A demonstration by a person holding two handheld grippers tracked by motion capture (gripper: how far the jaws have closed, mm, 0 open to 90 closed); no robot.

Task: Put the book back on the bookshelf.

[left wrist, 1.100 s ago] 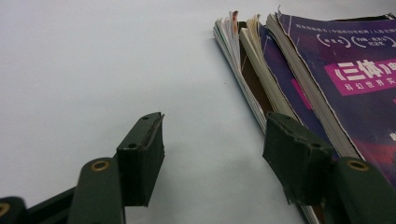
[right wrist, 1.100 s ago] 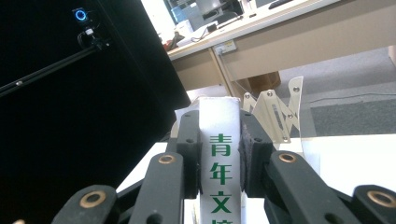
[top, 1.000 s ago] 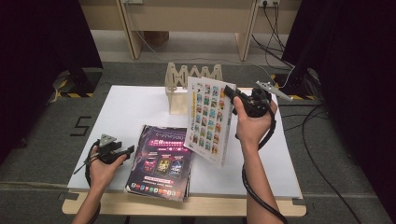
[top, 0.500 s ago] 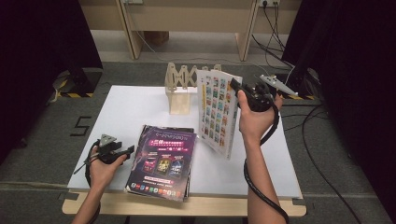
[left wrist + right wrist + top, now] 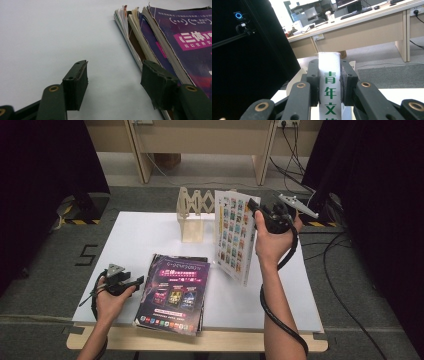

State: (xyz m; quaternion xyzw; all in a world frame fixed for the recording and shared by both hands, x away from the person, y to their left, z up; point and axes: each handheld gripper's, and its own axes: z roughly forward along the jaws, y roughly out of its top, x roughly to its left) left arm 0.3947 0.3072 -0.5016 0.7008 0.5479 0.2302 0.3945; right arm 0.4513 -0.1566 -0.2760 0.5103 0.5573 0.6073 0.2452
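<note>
- The right gripper [image 5: 329, 82] is clamped on the spine of a magazine [image 5: 235, 236]; in the right gripper view both black pads press the white spine, one on each side, with green characters running down it between them.
- The held magazine stands on edge in the air above the white table [image 5: 150, 232], cover turned toward the person's left, long axis running up and down with a slight tilt. Its top corner sits between the fingers and the rest hangs below them.
- Just beyond the fingers, toward the far edge of the table, stands one wooden accordion rack [image 5: 192, 217], close beside the held magazine.
- The left gripper [image 5: 113, 82] rests low over the table with its fingers apart and nothing between them but bare white surface.
- Just beside its right finger [image 5: 157, 82] lies a stack of magazines [image 5: 160, 42], flat, spines toward the fingers, long axis running away from them; the top cover is purple. About four or five spines can be made out; the exact count is unclear.
- In all: two grippers, one magazine lifted, one stack, one rack.
</note>
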